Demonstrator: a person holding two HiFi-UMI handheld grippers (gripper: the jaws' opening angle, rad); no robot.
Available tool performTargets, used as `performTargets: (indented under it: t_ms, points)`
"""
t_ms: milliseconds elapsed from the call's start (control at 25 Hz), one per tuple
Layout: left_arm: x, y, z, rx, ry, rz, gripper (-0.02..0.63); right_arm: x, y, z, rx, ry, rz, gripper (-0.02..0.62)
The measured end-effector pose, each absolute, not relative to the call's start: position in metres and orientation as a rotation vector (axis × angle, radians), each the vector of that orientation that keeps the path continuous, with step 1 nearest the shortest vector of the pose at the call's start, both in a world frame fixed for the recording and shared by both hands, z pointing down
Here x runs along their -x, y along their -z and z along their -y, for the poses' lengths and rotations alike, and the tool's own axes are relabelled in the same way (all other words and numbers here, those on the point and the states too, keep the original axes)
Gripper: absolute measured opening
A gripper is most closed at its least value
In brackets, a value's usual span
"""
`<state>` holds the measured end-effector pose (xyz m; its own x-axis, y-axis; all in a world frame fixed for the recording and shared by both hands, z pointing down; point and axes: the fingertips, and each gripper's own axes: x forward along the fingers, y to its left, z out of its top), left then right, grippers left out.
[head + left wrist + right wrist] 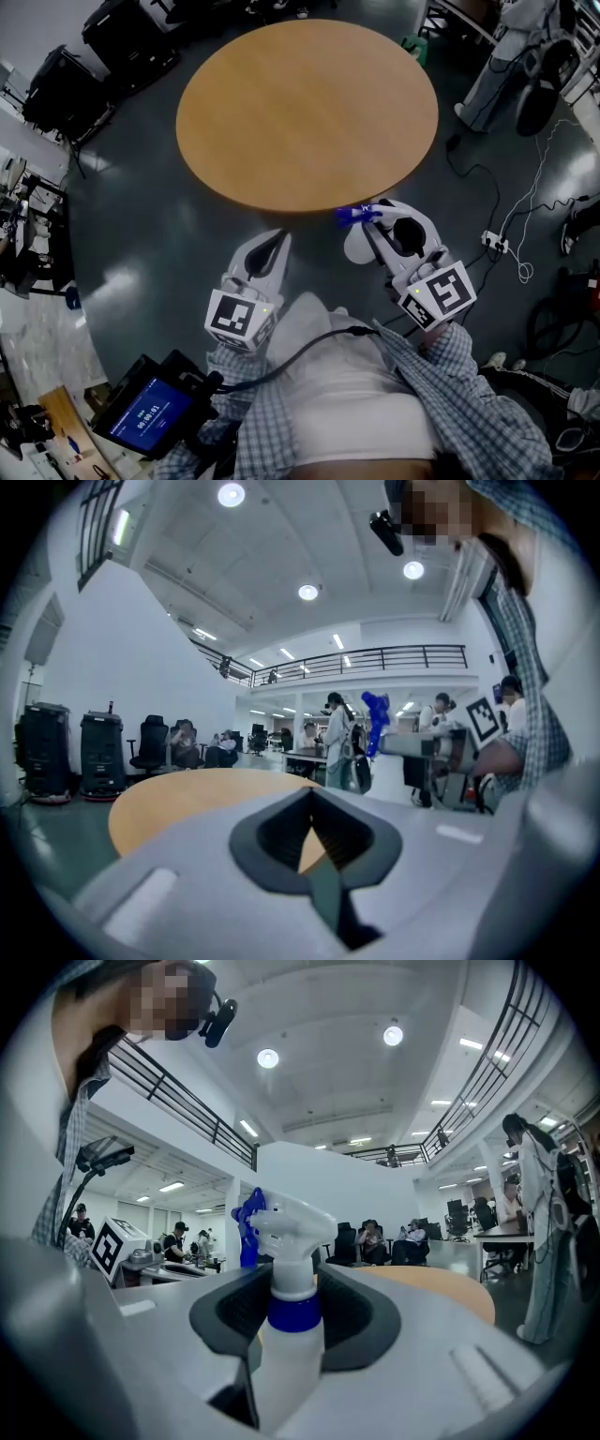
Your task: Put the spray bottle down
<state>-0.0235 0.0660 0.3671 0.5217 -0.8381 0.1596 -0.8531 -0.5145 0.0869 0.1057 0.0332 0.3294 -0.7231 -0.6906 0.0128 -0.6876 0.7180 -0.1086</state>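
My right gripper (386, 223) is shut on a white spray bottle (358, 244) with a blue trigger and collar, held in the air just short of the near edge of the round wooden table (309, 112). In the right gripper view the bottle (292, 1335) stands upright between the jaws, nozzle pointing left, with the table (441, 1283) beyond. The left gripper (272, 248) hovers beside it to the left, shut and empty. In the left gripper view the left gripper (319, 846) faces the table top (178, 799), and the bottle's blue trigger (375, 719) shows at the right.
A tablet (155, 412) hangs at the person's lower left. Black cases and chairs (66, 89) stand left of the table. A power strip with cables (494, 242) lies on the floor to the right. A standing person's legs (487, 84) are at the upper right.
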Motion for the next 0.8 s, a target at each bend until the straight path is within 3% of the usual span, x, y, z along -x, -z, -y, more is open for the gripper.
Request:
performTargets:
  t_ms: [520, 800]
  points:
    - [0.03, -0.355, -0.05, -2.652, -0.103, 1.473, -0.002, -0.101, -0.322, -0.023, 1.177, 0.12, -2.85, 0.144]
    - [0.05, -0.361, 0.046, -2.654, -0.124, 1.43, -0.002, -0.085, -0.33, 0.079, 1.201, 0.125, -2.839, 0.143]
